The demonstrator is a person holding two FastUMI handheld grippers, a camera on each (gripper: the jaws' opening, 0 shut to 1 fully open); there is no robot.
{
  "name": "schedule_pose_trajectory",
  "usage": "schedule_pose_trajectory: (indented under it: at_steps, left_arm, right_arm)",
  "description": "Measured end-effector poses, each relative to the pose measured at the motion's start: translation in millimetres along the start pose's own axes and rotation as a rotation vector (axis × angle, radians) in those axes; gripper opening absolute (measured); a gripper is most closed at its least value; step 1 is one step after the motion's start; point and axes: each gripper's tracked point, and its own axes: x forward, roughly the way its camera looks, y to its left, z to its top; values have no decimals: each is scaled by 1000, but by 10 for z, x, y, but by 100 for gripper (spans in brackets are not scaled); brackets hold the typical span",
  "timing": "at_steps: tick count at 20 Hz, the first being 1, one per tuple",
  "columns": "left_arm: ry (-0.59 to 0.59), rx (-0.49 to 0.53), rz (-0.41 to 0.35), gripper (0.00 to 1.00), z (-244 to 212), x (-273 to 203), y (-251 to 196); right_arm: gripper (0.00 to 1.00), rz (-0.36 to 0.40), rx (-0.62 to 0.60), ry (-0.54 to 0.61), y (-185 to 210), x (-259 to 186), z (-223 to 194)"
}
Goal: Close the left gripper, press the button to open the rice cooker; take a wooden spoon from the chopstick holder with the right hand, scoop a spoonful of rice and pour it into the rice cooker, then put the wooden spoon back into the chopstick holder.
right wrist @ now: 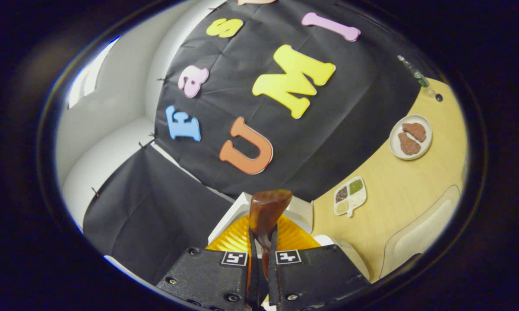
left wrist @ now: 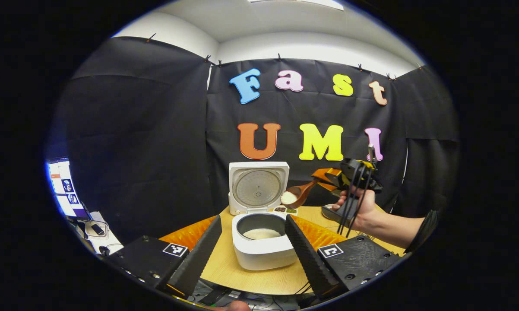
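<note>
In the left gripper view, the left tongs (left wrist: 253, 242) stand spread over the open cooker (left wrist: 263, 246), which holds rice on the desk (left wrist: 225, 268). Beyond it, the right tongs (right wrist: 263, 259) pinch the spoon (right wrist: 266, 214), whose rice-filled bowl hangs just before the raised lid (left wrist: 257, 186).

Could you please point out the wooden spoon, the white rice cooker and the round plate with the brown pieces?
brown wooden spoon (left wrist: 295, 195), left gripper view, on its bowl holding rice.
white rice cooker (left wrist: 264, 255), left gripper view, on its front wall.
round white plate (right wrist: 393, 139), right gripper view, on its left rim.
</note>
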Motion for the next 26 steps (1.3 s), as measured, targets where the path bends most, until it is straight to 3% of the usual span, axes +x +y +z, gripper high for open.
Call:
schedule_pose_trajectory:
  at_steps: [9,26]
  left_arm:
    - [26,-50,61,94,-107,-139,141]
    - [11,-85,81,94,-186,-217,-14]
  right_arm:
    - [10,-23,-357,136,-57,517,-673]
    - [10,80,-916,134,405,526,-674]
